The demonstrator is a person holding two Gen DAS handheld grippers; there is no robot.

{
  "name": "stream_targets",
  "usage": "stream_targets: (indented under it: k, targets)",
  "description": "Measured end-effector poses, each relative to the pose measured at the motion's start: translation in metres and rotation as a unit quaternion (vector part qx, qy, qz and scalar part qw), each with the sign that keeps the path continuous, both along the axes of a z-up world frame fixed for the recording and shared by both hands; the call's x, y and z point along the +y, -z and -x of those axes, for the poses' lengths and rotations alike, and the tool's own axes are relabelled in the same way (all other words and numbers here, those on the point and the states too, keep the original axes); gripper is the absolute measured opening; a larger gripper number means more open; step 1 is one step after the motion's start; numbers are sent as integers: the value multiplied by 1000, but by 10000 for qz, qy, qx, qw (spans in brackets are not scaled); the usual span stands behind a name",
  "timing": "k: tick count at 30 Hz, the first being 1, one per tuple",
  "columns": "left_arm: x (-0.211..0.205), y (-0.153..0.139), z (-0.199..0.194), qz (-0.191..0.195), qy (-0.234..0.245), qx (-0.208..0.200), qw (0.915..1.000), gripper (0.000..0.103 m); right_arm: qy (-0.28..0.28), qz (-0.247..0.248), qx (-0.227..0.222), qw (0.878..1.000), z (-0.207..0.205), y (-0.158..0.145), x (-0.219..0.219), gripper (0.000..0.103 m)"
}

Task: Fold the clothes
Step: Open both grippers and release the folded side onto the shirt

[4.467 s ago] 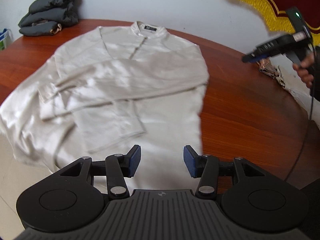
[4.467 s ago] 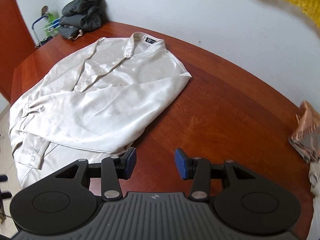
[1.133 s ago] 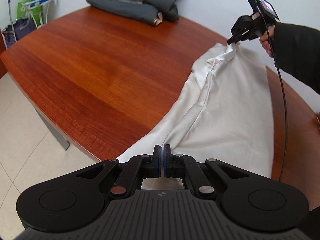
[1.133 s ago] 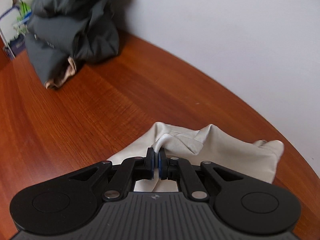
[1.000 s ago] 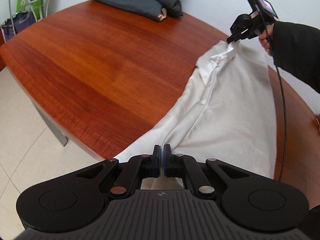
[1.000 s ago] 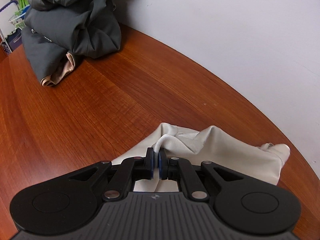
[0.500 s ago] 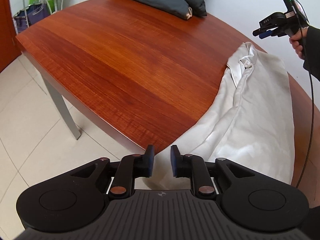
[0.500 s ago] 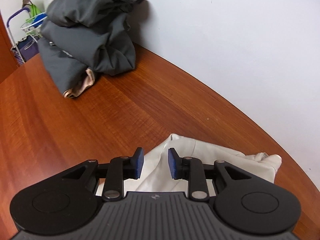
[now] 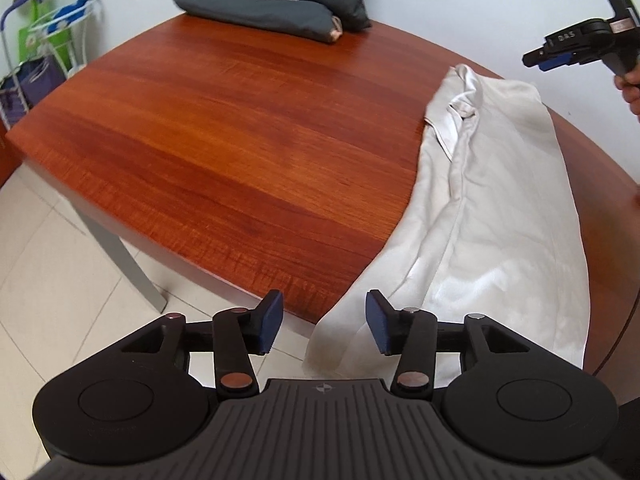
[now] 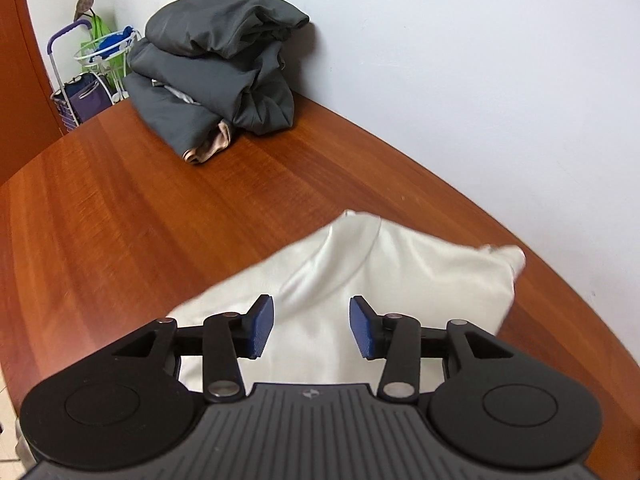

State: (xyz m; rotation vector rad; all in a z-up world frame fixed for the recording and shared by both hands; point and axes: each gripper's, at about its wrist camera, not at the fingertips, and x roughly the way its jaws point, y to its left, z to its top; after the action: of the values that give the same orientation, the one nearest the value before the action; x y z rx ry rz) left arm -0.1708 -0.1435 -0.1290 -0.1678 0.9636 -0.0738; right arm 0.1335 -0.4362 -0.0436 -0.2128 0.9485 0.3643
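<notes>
Table (image 9: 208, 128): red-brown wood, largest thing in view; a wide bare stretch lies to the left of the garment, room enough to lay a fold flat.
Shirt (image 9: 492, 216): cream, satiny, lying as a long narrow strip along the right part of the table, collar end (image 9: 460, 104) toward the wall, hem end (image 9: 332, 344) spilling over the near edge. It looks halved lengthwise, so a crosswise fold seems the likely remainder, though the scene alone does not settle that.
Dark clothes (image 10: 216, 76): grey pile in the far corner by the wall, well apart from the shirt.
Left tongs (image 9: 323, 322): spread apart, empty, hanging over the dangling hem.
Right tongs (image 10: 311, 327): also spread, empty, above the collar end; in the left view they sit high, off the cloth.
Doing it well: judged from the slippery sheen, pinch both layers together near the outer corners, not one ply; lift the overhanging hem clear of the edge before carrying it; keep both ends level so the side edges stay matched; smooth the ridge (image 9: 452, 200) running down the middle.
</notes>
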Motion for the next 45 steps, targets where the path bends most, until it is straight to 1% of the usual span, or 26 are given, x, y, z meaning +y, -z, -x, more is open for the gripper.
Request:
stream_targets:
  k: [4,11,14,18,20,22,26,28,32,34,37,41,45]
  targets:
    - [-2,-2,-4,-20,177,-14,9998,52,73,-93,2,9999,35,-7,-15,50]
    - [-7,-9,-5,-40,458,-93,9989,54,235,-193,-44,9995,96,-14,-34,52]
    - [-11,-12,-4,-139,518,-120,9985,54,323,-221,-23,9992,121,-13,-41,53]
    - [-14,-14,0,-149,601,-89,9980,55,488,-250,29,9985,152,-6,-50,53]
    - [-15,-14,0,-180,692,-88,9974,55,534,-268,48,9982,161,-4,-52,53]
    - [-17,-15,-1,-245,852,-93,9960,55,598,-255,76,9979,176,0,-54,53]
    - [-14,-14,-7,-190,1167,-58,9930,55,855,-271,110,9959,194,3,-58,54]
    - [-11,-13,-12,-225,1415,-42,9897,55,1026,-316,92,9942,202,3,-59,55]
    - [-2,-11,-26,-220,1910,10,9814,55,1404,-438,71,9891,223,9,-59,62]
    - [2,-10,-32,-193,2098,40,9776,56,1655,-511,111,9848,243,18,-56,62]
    - [5,-5,-45,-150,2575,108,9661,57,1931,-562,188,9794,265,31,-49,63]
    - [-1,4,-55,-128,3030,239,9526,58,2354,-616,313,9694,297,50,-38,64]
    - [-9,12,-59,-144,3416,333,9392,58,2619,-598,406,9624,324,63,-24,65]
